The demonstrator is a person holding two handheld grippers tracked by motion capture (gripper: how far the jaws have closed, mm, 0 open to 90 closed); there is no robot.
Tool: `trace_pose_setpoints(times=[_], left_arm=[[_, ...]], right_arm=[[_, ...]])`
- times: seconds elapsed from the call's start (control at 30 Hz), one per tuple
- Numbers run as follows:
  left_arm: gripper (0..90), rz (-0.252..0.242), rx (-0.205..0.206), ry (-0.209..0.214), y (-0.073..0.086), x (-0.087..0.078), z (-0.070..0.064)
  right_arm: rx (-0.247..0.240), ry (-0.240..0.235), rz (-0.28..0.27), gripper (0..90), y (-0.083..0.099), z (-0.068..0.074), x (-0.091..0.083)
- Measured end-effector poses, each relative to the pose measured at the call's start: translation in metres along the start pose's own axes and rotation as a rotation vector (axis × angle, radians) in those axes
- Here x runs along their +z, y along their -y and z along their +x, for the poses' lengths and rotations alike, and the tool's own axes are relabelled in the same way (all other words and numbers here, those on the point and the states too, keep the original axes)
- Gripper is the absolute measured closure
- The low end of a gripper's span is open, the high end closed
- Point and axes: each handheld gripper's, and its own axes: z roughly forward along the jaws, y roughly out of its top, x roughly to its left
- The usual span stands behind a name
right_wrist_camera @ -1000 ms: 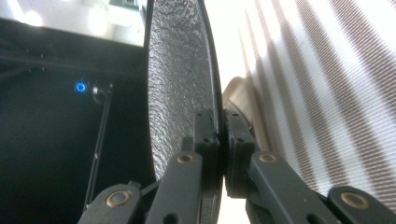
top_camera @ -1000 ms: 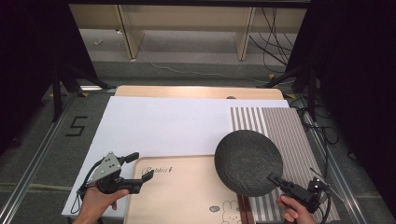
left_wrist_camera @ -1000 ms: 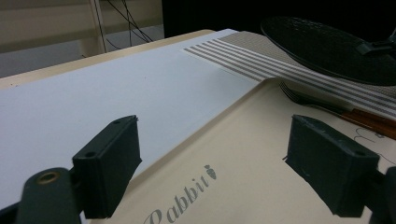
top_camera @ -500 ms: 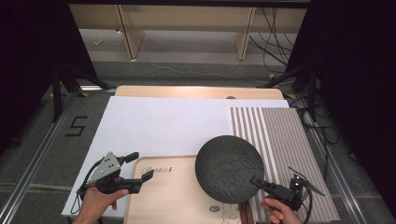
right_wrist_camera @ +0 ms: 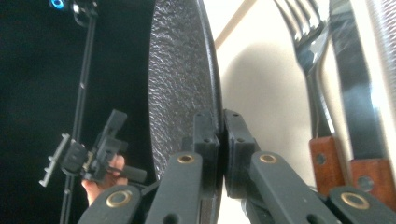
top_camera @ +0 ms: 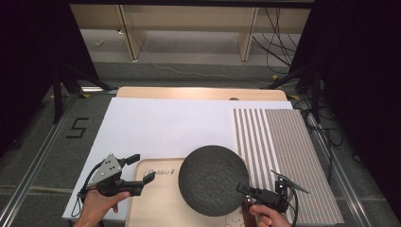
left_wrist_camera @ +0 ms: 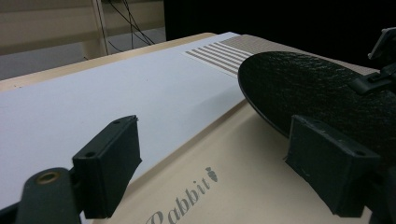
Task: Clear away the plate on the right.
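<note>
The right gripper is pinching the rim of a round black plate, with both jaws pressed tight on its edge. The plate is hanging over a tan mat with the word "Rabbit" on it, near the front of the counter. A fork and a knife are lying just beside the plate. The left gripper is sitting spread wide, holding nothing, over the mat's left edge.

plate | round, black, rough-textured | held at rim, raised above beige "Rabbit" mat
</note>
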Motion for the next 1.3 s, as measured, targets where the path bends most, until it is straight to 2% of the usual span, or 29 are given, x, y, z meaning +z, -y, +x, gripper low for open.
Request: trace_pose_setpoints(times=[0.03,0.07,0.13,0.2,0.27,0.3,0.4,0.5,0.53,0.57,0.77,0.83,0.87,0.97,1.13,1.2,1.23,1.3], left_arm=[[16.9,0.001,0.0,-0.001,0.0,0.0,0.0],[16.9,0.001,0.0,-0.001,0.0,0.0,0.0],[16.9,0.001,0.0,0.0,0.0,0.0,0.0],[16.9,0.0,0.0,0.001,0.0,0.0,0.0],[16.9,-0.005,0.001,0.006,0.0,0.0,0.0],[16.9,-0.006,0.0,0.006,0.0,0.0,0.0],[16.9,-0.006,0.0,0.006,0.0,0.0,0.0],[16.9,-0.005,0.001,0.007,0.0,0.0,0.0],[16.9,-0.005,0.001,0.007,0.0,0.0,0.0],[16.9,-0.004,0.002,0.007,0.0,0.0,0.0],[16.9,-0.004,0.001,0.007,0.0,0.0,0.0],[16.9,-0.004,0.001,0.007,0.0,0.0,0.0],[16.9,-0.004,0.001,0.008,0.0,0.0,0.0],[16.9,-0.003,0.001,0.008,0.0,0.0,0.0],[16.9,0.001,-0.001,0.004,0.0,0.0,0.0],[16.9,0.002,-0.004,0.002,0.001,0.0,0.0],[16.9,0.004,-0.004,0.003,0.001,0.0,0.0],[16.9,0.005,-0.003,0.002,0.001,0.0,0.0]], right_arm=[[-0.009,0.013,0.001,86.6,0.001,0.0,0.003],[0.005,-0.003,0.021,86.6,0.002,0.001,0.004],[0.009,0.015,0.017,86.6,0.004,0.002,0.01],[0.005,0.006,0.047,86.6,0.005,0.001,0.013],[0.004,0.033,0.046,86.6,0.007,0.003,0.017],[-0.003,0.019,0.065,86.6,0.007,0.002,0.018],[0.001,0.046,0.063,86.5,0.009,0.003,0.024],[-0.012,0.05,0.092,86.5,0.009,0.003,0.026],[-0.027,0.063,0.086,86.4,0.01,0.002,0.027],[-0.018,0.061,0.097,86.4,0.01,0.003,0.028],[-0.034,0.081,0.123,86.1,0.013,0.004,0.034],[-0.038,0.102,0.122,85.8,0.015,0.004,0.037],[-0.049,0.093,0.143,85.8,0.015,0.004,0.037],[-0.052,0.113,0.15,85.5,0.016,0.005,0.041],[-0.065,0.109,0.161,85.4,0.017,0.005,0.043],[-0.054,0.119,0.151,85.4,0.018,0.006,0.045],[-0.063,0.121,0.158,85.5,0.018,0.006,0.046],[-0.049,0.112,0.175,85.3,0.018,0.006,0.047]])
